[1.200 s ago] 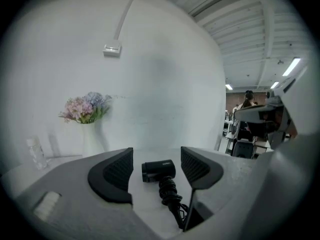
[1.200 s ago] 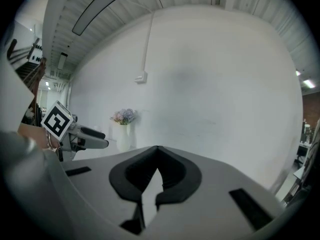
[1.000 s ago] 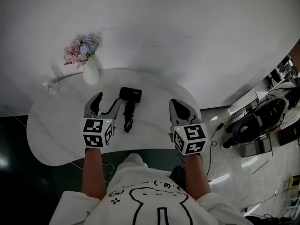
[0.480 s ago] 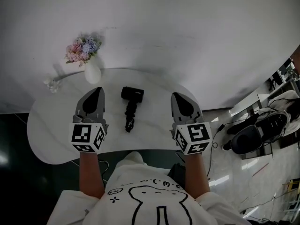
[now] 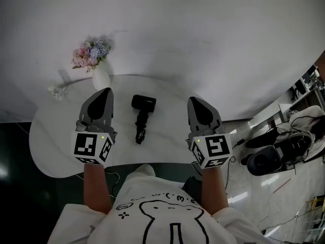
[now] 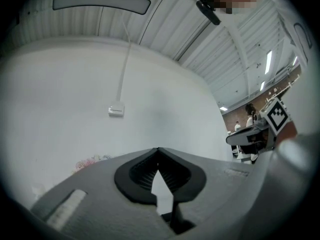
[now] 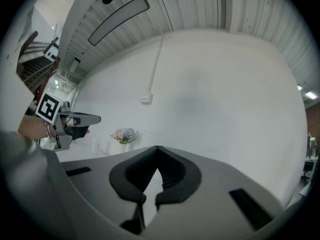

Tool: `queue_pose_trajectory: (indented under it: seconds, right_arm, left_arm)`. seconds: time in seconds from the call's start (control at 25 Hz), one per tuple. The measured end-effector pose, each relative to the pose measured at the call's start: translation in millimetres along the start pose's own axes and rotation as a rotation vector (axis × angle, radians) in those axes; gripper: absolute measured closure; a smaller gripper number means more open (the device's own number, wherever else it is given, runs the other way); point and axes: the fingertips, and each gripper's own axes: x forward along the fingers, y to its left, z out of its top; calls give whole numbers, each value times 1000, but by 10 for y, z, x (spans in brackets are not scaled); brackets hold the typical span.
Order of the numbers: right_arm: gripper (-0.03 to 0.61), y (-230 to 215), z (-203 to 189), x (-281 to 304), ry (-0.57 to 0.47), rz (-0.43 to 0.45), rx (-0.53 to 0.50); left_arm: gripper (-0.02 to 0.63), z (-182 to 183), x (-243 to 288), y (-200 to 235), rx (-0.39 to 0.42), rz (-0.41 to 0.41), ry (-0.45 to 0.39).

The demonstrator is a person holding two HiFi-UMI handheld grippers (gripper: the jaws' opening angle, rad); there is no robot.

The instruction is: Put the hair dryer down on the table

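Two tongs, one hair dryer, one bench. The left tongs (image 5: 105,92) and the right tongs (image 5: 196,100) are each pressed together with nothing between them, tips over the white bench (image 5: 56,151). The single black hair dryer (image 5: 140,113) lies flat on the bench between the two tongs, touching neither. One vase of flowers (image 5: 96,67) stands just beyond the left tongs.

Found the hair dryer (image 5: 141,115) lying on the surface (image 5: 167,132) between the left gripper (image 5: 104,92) and the right gripper (image 5: 196,100), apart from both, with the vase of flowers (image 5: 99,76) behind the left gripper, near the wall (image 5: 203,24).
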Motion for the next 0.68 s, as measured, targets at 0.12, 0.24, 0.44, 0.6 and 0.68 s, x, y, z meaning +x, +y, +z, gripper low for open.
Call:
queue_pose_trajectory:
  seconds: [0.12,0.24,0.44,0.6,0.68]
  right_arm:
    - [581,-7,48,-14,-15,-5,-4]
    - [581,0,89,-27,-26,-6,-6]
    - [581,31,129,-64,-32,-5,-4]
    - [581,59,121,-64,-27,0,2]
    - [581,80,112,-67,-25,2,5]
  left_arm:
    - [594,31,-1,-23,4,-6,-4]
    - [595,38,-12,-30,9,-9,-4]
    - [595,70,-57,-44,11,-13,-3]
    - [595,69,-84,-44,7,-14,-1]
    - [595,55,-104,-44,7,-15,2]
